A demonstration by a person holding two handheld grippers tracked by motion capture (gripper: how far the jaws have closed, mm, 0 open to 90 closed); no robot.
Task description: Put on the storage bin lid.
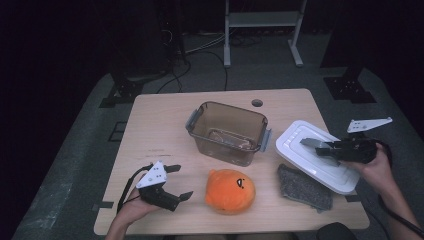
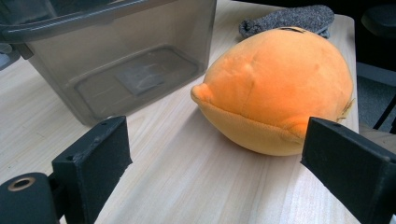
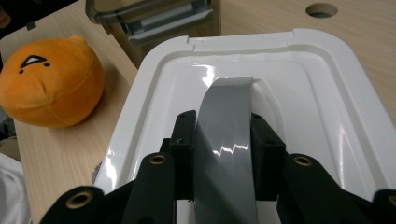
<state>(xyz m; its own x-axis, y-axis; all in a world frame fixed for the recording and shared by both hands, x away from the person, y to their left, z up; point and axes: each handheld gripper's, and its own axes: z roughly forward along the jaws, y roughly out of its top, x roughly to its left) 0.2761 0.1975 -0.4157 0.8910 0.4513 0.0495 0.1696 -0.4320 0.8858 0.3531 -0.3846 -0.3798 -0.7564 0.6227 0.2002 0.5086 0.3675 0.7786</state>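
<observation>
1. The right gripper [image 1: 327, 148] is over the white lid [image 1: 300, 150], which lies flat near the table's right edge. Its jaws are clamped together on the lid's grey handle [image 3: 226, 135], the strap arching up between them in the right gripper view.
2. The left gripper [image 1: 172, 187] hovers near the front-left corner of the table [image 1: 150, 130], jaws spread wide apart and holding nothing. It points at the orange plush toy [image 1: 230, 191], which sits just beside it at the front edge, about midway along.
3. The clear brown bin [image 1: 227, 131] stands open in the middle of the table, behind the toy and just left of the lid. A grey felt pouch [image 1: 304, 186] lies in front of the lid, near the front-right corner.
4. The lid looks to me like stiff, light, glossy plastic. Its smooth rim would likely slip in the jaws, so the handle seems the right place to hold it. Gripped at the centre it should hang level, though it may swing if moved fast.
5. The toy looks soft and light. It should squash under the jaws and not slide much, so a grip across its rounded middle ought to hold. Its flat seam edge [image 2: 243, 126] faces the left gripper.
</observation>
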